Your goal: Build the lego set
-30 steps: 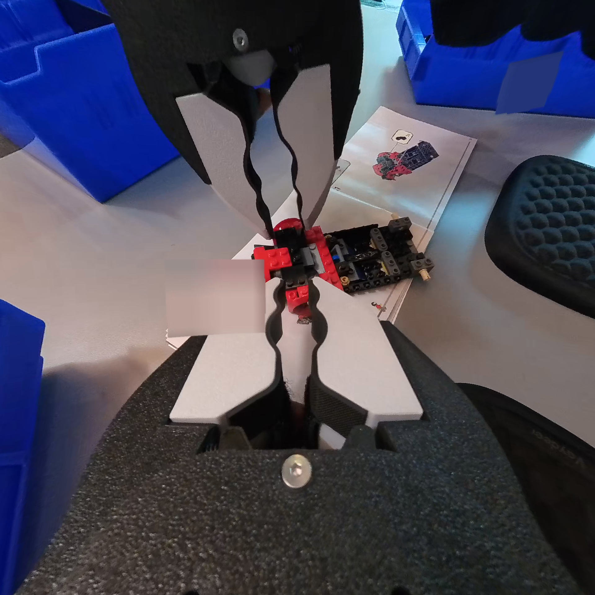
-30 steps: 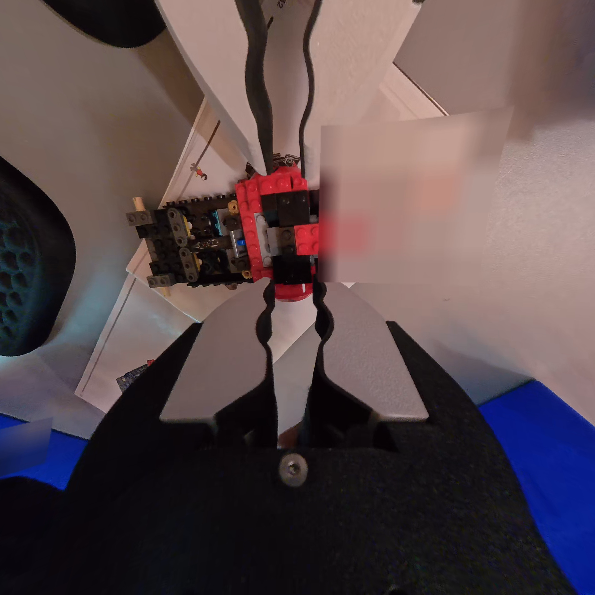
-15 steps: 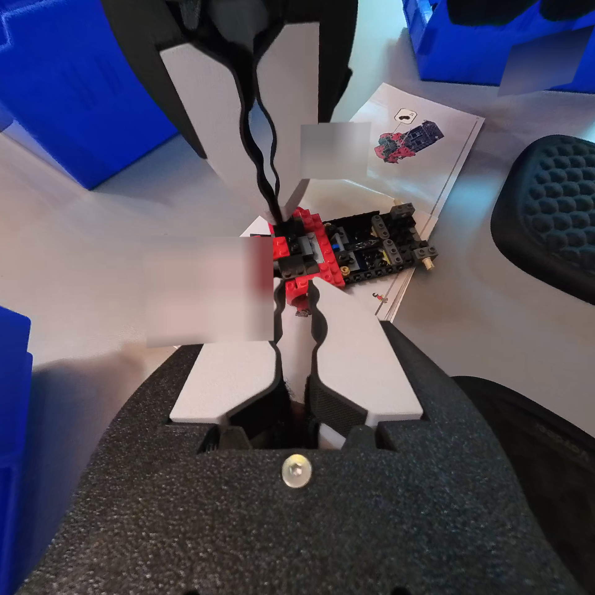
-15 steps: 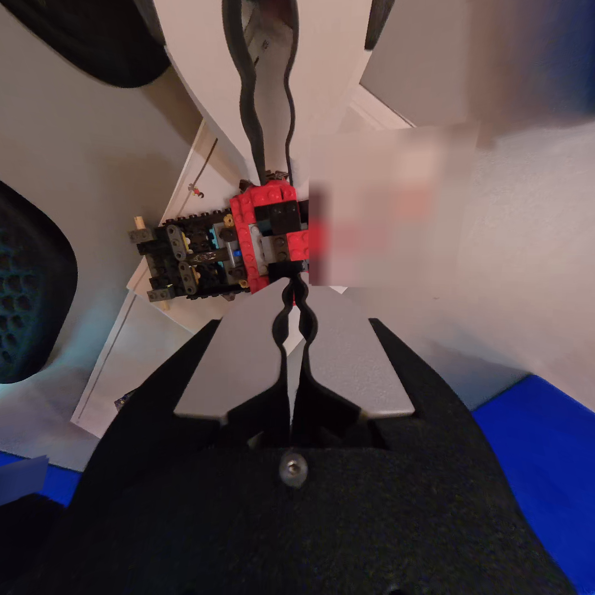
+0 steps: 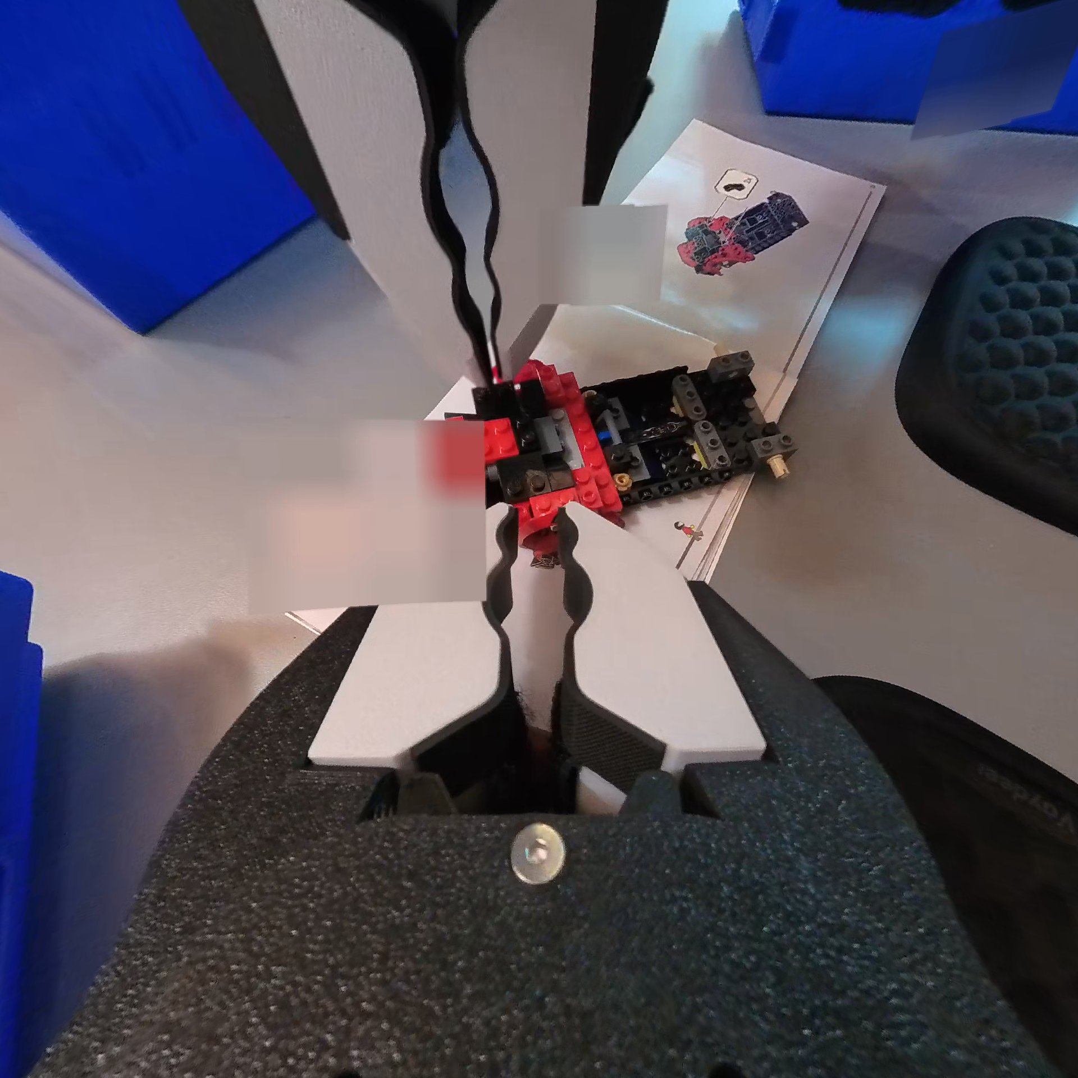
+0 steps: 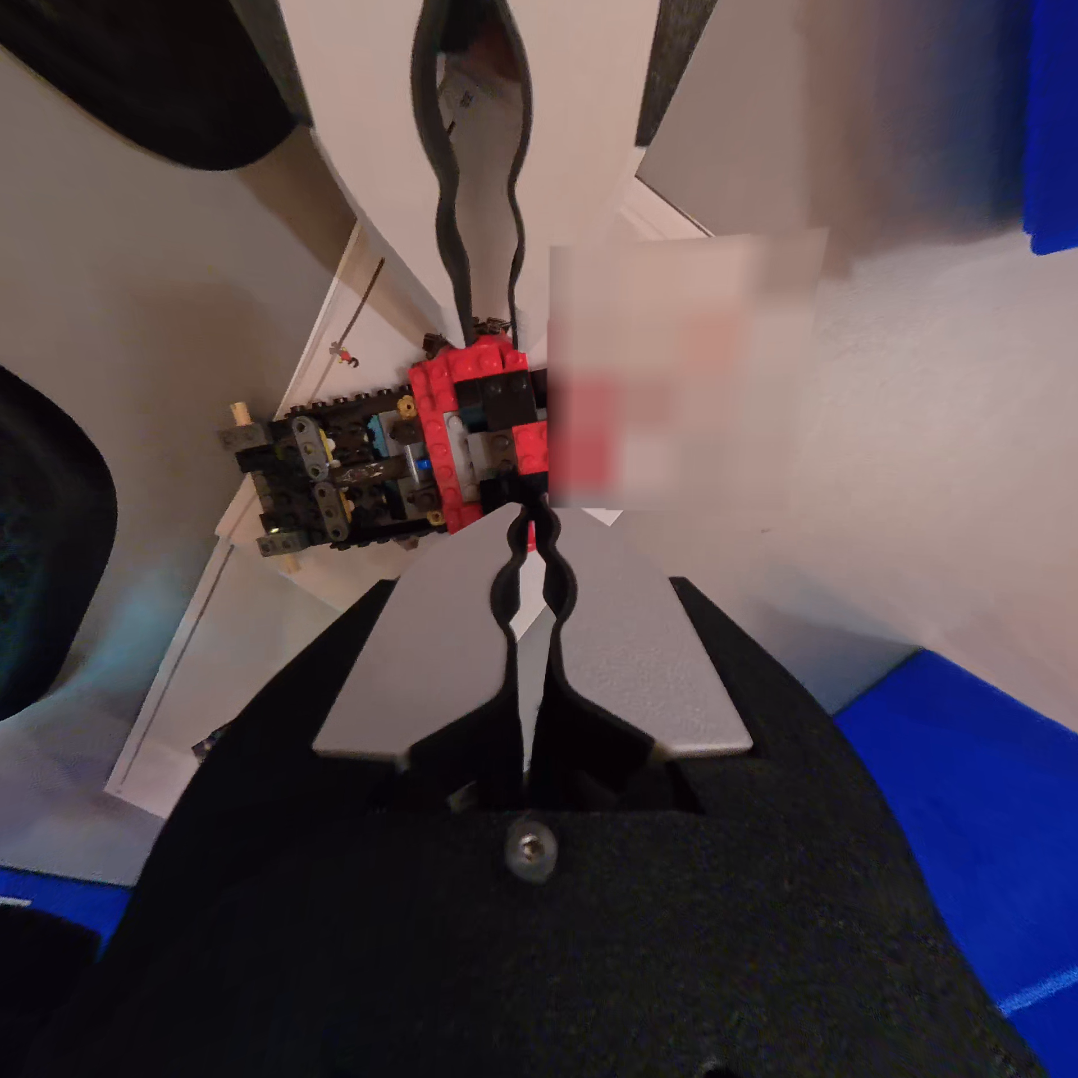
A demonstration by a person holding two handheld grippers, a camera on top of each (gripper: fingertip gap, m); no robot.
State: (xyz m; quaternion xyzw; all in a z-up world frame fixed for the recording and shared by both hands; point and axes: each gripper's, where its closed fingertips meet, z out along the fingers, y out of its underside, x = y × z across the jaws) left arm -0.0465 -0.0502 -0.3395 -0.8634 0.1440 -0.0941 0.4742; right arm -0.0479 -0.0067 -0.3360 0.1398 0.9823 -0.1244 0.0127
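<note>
Lego model (image 5: 589,449), a half-built vehicle with a red front and a long black chassis, lies on the open instruction booklet (image 5: 758,245) on the pale table (image 5: 175,379), its long axis running crosswise to both grippers. They come at its red end from opposite sides, tips facing each other across the bricks. The left gripper (image 5: 534,516) sits low at the near edge of the red section, jaws a narrow gap apart with a rounded red piece showing between the tips; whether they actually pinch it I cannot tell. The right gripper (image 6: 534,507) reaches in from the far side, its wavy pads almost together at the tips and touching a black brick at the model's edge, with a sliver of red between them; it looks closed on something small, though I can't be sure. Both stand equally near. Blue bins (image 5: 116,146) flank the work, and a black padded rest (image 5: 1003,373) lies beyond the chassis tail.
</note>
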